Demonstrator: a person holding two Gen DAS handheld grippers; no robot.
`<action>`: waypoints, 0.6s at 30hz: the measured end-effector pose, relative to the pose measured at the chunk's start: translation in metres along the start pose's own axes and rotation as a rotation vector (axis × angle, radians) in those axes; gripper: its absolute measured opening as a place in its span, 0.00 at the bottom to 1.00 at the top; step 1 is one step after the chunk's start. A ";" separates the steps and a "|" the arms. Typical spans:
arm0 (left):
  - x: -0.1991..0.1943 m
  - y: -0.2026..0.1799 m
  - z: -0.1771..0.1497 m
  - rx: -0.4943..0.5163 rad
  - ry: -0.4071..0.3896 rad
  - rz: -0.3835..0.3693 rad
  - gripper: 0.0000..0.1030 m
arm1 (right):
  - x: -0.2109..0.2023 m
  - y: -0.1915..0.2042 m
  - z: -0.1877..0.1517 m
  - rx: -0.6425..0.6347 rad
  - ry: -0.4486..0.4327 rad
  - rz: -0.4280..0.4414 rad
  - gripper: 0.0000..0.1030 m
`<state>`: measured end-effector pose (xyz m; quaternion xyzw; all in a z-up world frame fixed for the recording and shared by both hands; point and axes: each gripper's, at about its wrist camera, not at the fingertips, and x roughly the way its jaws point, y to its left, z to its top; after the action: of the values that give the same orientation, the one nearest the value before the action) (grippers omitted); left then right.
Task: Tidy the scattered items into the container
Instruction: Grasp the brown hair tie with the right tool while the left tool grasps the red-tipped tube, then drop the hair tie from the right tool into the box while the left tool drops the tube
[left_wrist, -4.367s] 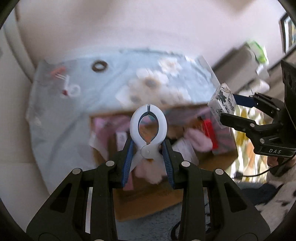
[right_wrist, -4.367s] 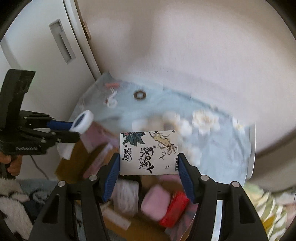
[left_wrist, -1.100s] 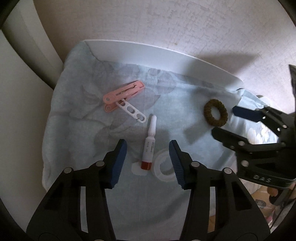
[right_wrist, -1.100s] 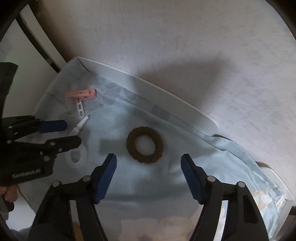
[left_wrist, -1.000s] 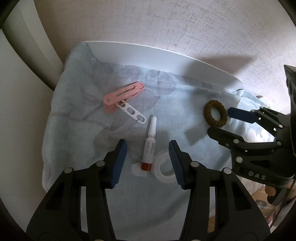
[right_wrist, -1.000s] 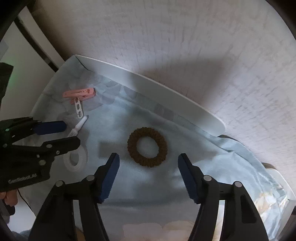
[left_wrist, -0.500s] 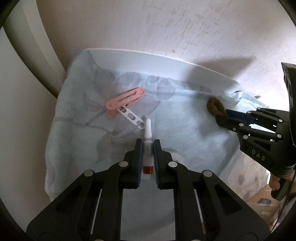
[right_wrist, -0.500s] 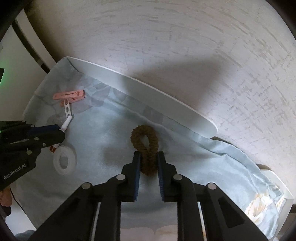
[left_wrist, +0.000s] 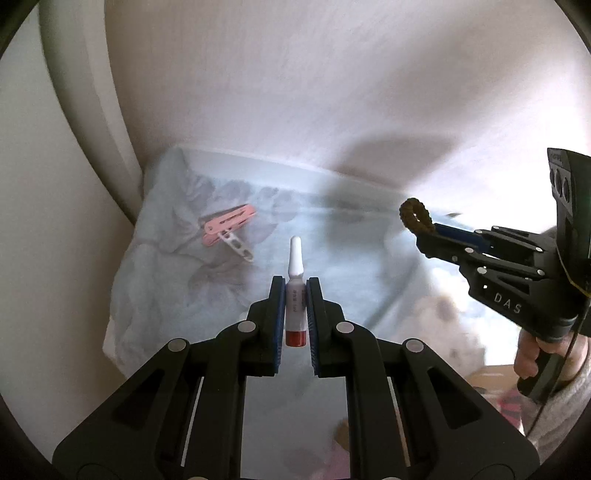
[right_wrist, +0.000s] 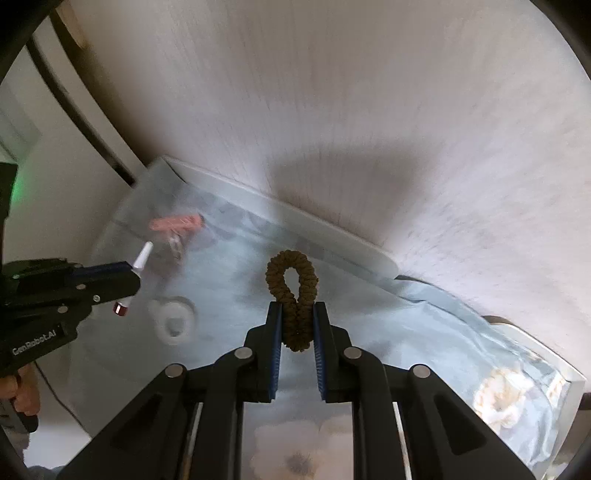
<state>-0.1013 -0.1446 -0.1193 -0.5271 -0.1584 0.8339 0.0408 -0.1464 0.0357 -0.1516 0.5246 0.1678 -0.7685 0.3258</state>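
Observation:
My left gripper (left_wrist: 295, 291) is shut on a small white tube with a red end (left_wrist: 295, 295) and holds it above the blue flowered cloth (left_wrist: 166, 288). The tube also shows in the right wrist view (right_wrist: 142, 258). My right gripper (right_wrist: 297, 314) is shut on a brown hair tie (right_wrist: 291, 291), squeezed into a loop and lifted off the cloth. The hair tie also shows in the left wrist view (left_wrist: 415, 216). The cardboard container (left_wrist: 491, 373) is only partly seen at the lower right.
A pink clip (left_wrist: 227, 225) with a white clip (left_wrist: 236, 247) beside it lies on the cloth at the back left. A white tape ring (right_wrist: 171, 319) lies on the cloth. A wall stands close behind the table edge (right_wrist: 295, 221).
Both grippers closed, the left on the tube and the right on the hair tie, and both have lifted their items off the cloth and pulled back.

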 end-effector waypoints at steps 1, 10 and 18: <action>-0.011 -0.003 -0.002 0.008 -0.011 -0.009 0.10 | -0.014 0.000 -0.001 0.004 -0.019 0.004 0.14; -0.077 -0.052 -0.010 0.161 -0.083 -0.054 0.10 | -0.119 -0.010 -0.028 0.021 -0.164 0.010 0.14; -0.108 -0.095 -0.071 0.286 -0.021 -0.117 0.10 | -0.171 -0.009 -0.116 0.048 -0.172 -0.049 0.14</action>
<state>-0.0001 -0.0643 -0.0243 -0.4971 -0.0691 0.8496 0.1624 -0.0313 0.1673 -0.0418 0.4601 0.1335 -0.8222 0.3072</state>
